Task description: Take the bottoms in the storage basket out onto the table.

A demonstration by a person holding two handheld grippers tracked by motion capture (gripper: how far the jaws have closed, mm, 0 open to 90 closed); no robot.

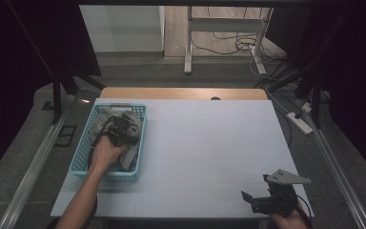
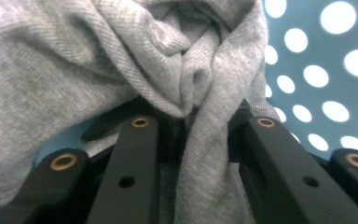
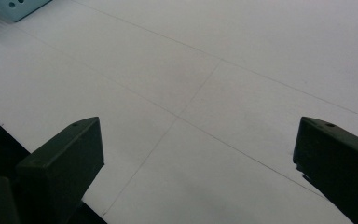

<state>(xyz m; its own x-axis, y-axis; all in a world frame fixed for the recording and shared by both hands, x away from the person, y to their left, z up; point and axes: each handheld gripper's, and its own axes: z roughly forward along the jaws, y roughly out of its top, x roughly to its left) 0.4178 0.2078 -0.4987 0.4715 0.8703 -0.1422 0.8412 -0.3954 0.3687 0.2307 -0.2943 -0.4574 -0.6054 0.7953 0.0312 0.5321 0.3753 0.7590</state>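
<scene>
Grey cloth (image 2: pixel 74 70): bunched inside the light-blue basket (image 1: pixel 83 143) at the left of the table; one fold pinched between the jaws of the left gripper, seen close in the left gripper view.
Left gripper (image 1: pixel 121 130): down in the basket on top of the cloth, held by the left hand (image 1: pixel 106 151); jaws drawn in on a twisted fold, fabric running down between them. In the left gripper view (image 2: pixel 200 122), both black jaws pressed against the fold.
Basket: rectangular, perforated walls and floor (image 2: pixel 335 70), standing at the left edge of the white table top (image 1: pixel 209 143), long side running away from the person. Corner also caught at upper left in the right gripper view (image 3: pixel 21 7).
Right gripper (image 1: pixel 262 198): at the near right corner of the table, held by the right hand (image 1: pixel 290 220); grey three-cornered plate (image 1: pixel 286 177) on top. In the right gripper view (image 3: pixel 198 149), jaws spread wide, nothing between them, bare white surface below.
Separation: two grippers well apart, one at each side of the table.
Table top: white sheet with faint seam lines (image 3: pixel 200 88); wooden edge (image 1: pixel 181 93) showing at the far side.
Surroundings: grey floor, cables (image 1: pixel 228 43) and a power strip (image 1: pixel 299 121) beyond the table's far right.
</scene>
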